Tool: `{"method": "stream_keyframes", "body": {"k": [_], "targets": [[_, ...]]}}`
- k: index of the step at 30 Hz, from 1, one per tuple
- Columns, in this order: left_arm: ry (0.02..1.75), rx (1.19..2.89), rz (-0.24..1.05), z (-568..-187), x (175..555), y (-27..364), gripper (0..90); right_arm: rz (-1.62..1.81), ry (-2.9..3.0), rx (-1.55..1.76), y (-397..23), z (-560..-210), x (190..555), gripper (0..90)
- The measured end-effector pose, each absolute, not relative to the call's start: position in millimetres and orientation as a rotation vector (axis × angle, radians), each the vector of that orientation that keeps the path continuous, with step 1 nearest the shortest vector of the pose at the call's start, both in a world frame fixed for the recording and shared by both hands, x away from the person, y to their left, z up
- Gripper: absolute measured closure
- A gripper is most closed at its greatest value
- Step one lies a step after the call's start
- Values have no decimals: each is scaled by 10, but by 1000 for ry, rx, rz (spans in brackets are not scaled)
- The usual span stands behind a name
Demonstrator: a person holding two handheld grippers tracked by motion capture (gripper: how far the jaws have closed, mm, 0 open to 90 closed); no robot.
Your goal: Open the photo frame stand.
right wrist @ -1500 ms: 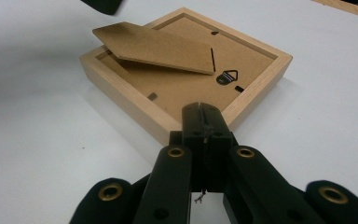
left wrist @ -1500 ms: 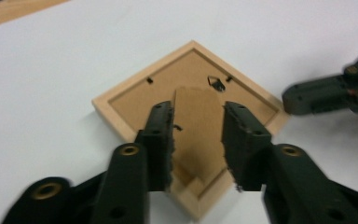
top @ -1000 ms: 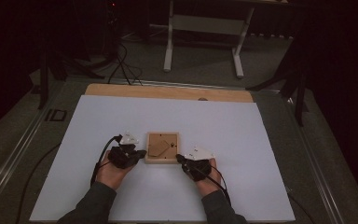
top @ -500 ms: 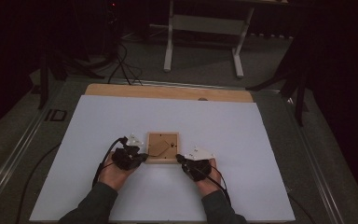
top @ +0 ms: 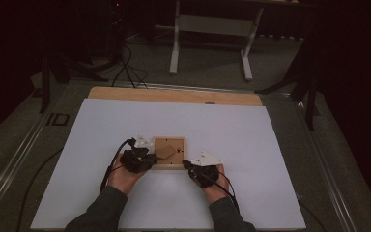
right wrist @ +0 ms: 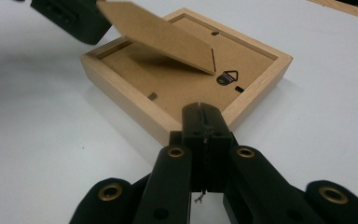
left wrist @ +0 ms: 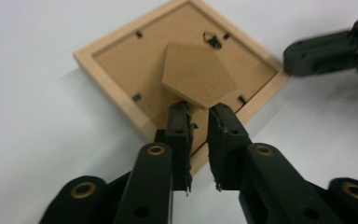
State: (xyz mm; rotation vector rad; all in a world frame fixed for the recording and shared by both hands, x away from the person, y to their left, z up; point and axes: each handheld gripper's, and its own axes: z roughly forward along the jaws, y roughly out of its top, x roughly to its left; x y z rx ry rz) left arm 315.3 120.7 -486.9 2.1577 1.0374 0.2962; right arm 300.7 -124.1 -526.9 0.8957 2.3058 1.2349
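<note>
A light wooden picture frame (top: 169,166) lies face down on the white table, its brown back panel up. Its cardboard stand (left wrist: 198,74) is tilted up off the back (right wrist: 163,39). My left gripper (left wrist: 198,108) sits at the frame's left edge (top: 150,157). Its jaws have just been opening, and the stand's tip rests at the gap between them with no pad pressing on it. My right gripper (right wrist: 204,112) is shut, its tips touching the frame's near rim (right wrist: 135,109) at the lower right corner (top: 186,164).
The white sheet (top: 251,145) covers the table, with a wooden strip (top: 174,95) along its far edge. A metal table base (top: 212,29) stands on the floor beyond. Cables (top: 108,169) trail from both grippers.
The left hand has shifted slightly toward the frame. The right hand has stayed where it was.
</note>
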Motion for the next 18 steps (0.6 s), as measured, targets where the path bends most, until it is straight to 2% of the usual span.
{"method": "stream_keyframes", "body": {"k": [11, 18], "targets": [[1065, 2130, 208, -4880, 3277, 1101, 562, 1235, 2305, 894, -1241, -5269, 3009, 897], [1111, 2086, 139, -4930, 3375, 1112, 486, 1235, 2305, 893, -1241, -5269, 3009, 897]]}}
